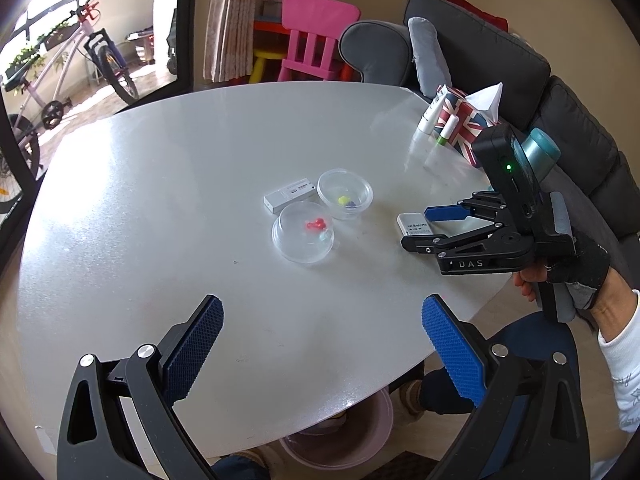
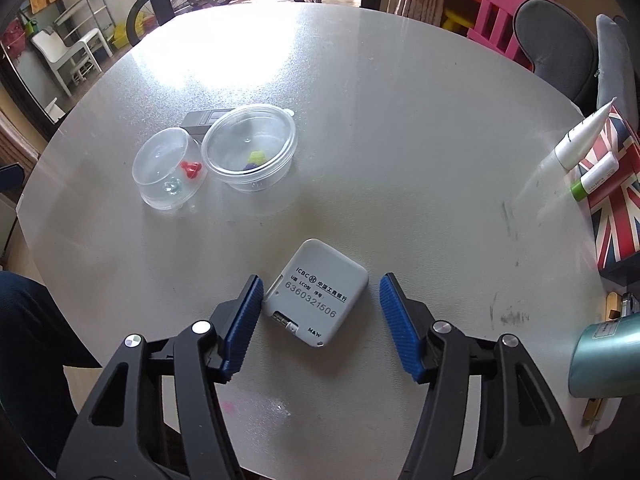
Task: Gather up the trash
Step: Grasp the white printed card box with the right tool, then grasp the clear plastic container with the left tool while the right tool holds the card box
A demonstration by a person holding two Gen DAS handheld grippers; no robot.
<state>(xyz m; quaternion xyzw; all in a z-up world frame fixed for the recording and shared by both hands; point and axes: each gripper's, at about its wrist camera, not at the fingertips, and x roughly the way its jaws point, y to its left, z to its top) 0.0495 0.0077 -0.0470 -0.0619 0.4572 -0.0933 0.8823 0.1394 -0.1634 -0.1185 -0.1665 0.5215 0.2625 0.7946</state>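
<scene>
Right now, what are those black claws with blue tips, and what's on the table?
They are grabbers that a person holds, one in each hand, each with a camera looking along its fingers. The left grabber hangs open over the table, and its camera also sees the right grabber from the side. The right camera looks down at a grey card lying between its blue pads; one pad is at its edge, the other is apart, so nothing is held. Further off stand two clear tubs with small coloured bits, and a flag box at the edge.
</scene>
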